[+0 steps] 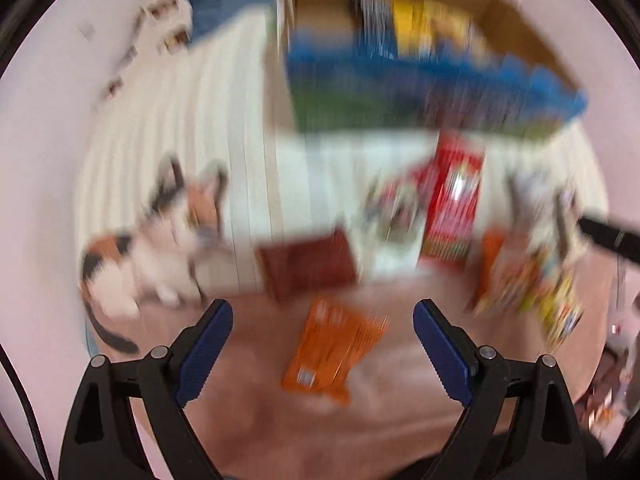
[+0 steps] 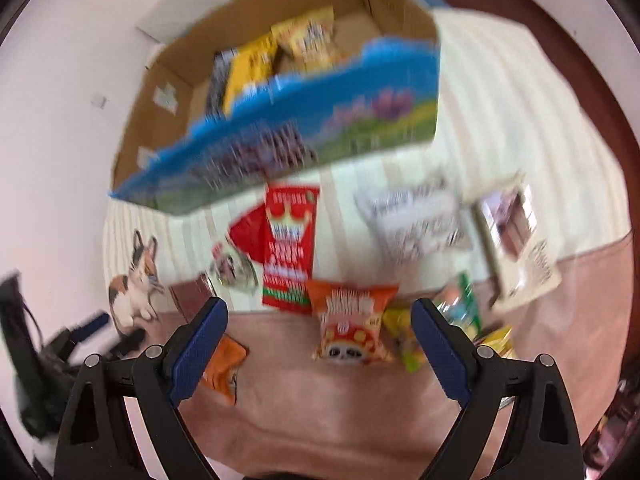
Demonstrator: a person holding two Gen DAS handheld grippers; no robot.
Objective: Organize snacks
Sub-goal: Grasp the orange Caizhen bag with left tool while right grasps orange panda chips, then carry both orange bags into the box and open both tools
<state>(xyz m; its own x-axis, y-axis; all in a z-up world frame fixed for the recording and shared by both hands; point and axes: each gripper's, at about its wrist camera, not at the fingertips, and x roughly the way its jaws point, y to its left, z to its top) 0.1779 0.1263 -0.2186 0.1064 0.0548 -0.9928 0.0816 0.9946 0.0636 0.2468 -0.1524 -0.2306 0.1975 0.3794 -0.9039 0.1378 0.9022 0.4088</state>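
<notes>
Both views are motion-blurred. An open cardboard box (image 1: 432, 92) with a blue and green front stands at the back, with yellow packets (image 2: 280, 52) inside; it also shows in the right wrist view (image 2: 304, 132). My left gripper (image 1: 323, 320) is open and empty above an orange packet (image 1: 336, 352). A brown packet (image 1: 308, 264) and a red packet (image 1: 456, 200) lie beyond. My right gripper (image 2: 319, 316) is open and empty, just above an orange and red snack bag (image 2: 352, 320). The red packet (image 2: 290, 240) lies behind it.
The snacks lie on a striped cream and pink cloth (image 2: 500, 92) with a printed cat (image 1: 160, 240). A white bag (image 2: 416, 220), a flat carton (image 2: 516, 240) and green and yellow packets (image 2: 460, 320) lie at right. The other gripper (image 2: 80, 332) shows at left. A pale wall stands behind.
</notes>
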